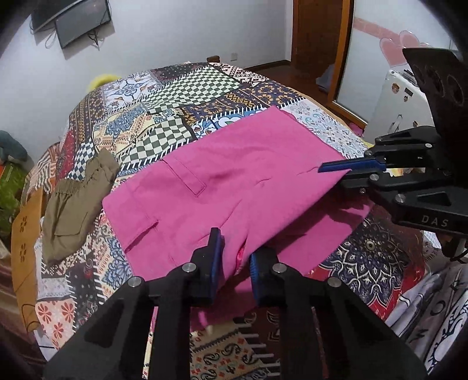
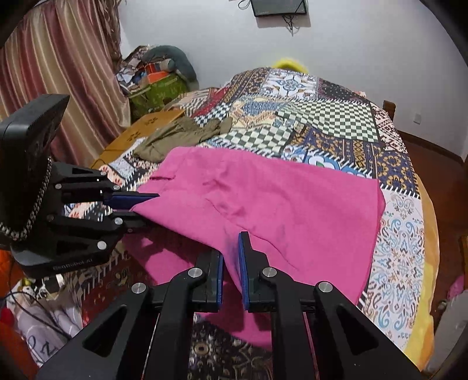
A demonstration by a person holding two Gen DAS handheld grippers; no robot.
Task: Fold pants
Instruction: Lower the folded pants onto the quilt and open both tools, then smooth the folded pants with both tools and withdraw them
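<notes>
Gripping with both tools, I have the bright pink cotton pants (image 1: 234, 175) pinched at their near edge. My left gripper (image 1: 234, 257) has its black fingers (image 1: 209, 263) with blue pads drawn close together, a ridge of the pink cloth caught between them and lifted off the bedspread. My right gripper (image 2: 232, 263) is clenched nearly all the way, and a fold of the same pink fabric runs up into the narrow gap between its fingers (image 2: 244, 263). In the left wrist view the right tool comes in from the right side, its blue pad lying on the corner of the pants; in the right wrist view the left tool enters from the left and bites the other near corner.

Beyond the fingers, the pants lie spread across the patchwork-patterned quilt (image 1: 181, 96) on the bed, waistband end toward the left with a welt pocket showing. The near edge sags between the two grips, and a lower layer of pink rests on the quilt beneath.

Farther left, just beside the pink pants, lies a crumpled olive-khaki garment with an elastic waistband (image 1: 73, 201). On the far white wall hangs a dark flat screen (image 2: 279, 7).
</notes>
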